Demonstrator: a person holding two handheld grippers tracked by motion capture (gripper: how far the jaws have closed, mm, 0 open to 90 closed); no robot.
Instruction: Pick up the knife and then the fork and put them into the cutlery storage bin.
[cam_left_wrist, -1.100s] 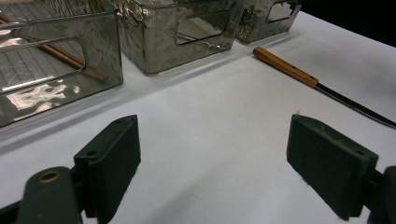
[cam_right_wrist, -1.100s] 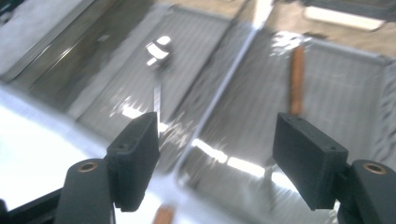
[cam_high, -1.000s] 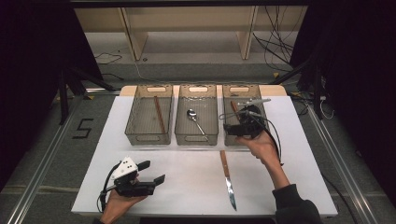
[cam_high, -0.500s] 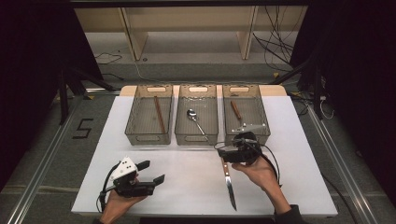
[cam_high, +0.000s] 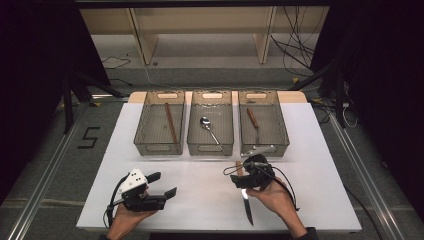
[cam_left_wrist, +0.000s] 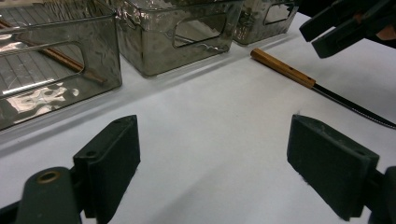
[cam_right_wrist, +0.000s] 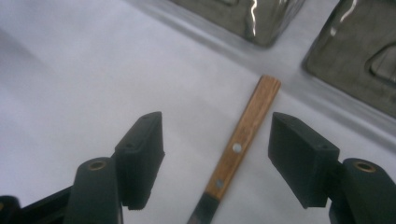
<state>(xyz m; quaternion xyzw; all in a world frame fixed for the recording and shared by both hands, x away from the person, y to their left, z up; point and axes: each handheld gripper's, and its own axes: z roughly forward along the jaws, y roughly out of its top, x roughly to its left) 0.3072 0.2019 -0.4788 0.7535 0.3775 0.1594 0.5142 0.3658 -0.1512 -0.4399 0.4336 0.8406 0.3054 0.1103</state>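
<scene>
The right claw (cam_right_wrist: 217, 154) hangs just above the white worktop (cam_high: 200, 190) with its two black jaws spread wide, holding nothing. The wooden-handled knife with a dark metal blade (cam_right_wrist: 243, 140) lies flat on the worktop between those jaws, so I think the claw is lined up this way to close on the handle and pick the knife up. In the high view the knife (cam_high: 247, 210) rests near the front of the worktop, with its handle pointing to the three see-through grey plastic bins and its blade pointing to the person. The handle is smooth brown wood, long and flat, with small shiny pins in it. The blade is thin and dark. The right bin (cam_high: 263, 125) has a brown-handled piece in it that looks much like the knife, so the knife may belong there. The middle bin (cam_high: 210, 125) holds a shiny metal spoon (cam_high: 209, 129), and the left bin (cam_high: 159, 125) holds a long brown wooden stick (cam_high: 171, 122). The left claw (cam_high: 165, 192) waits well apart from the knife, spread wide too and holding nothing.
</scene>
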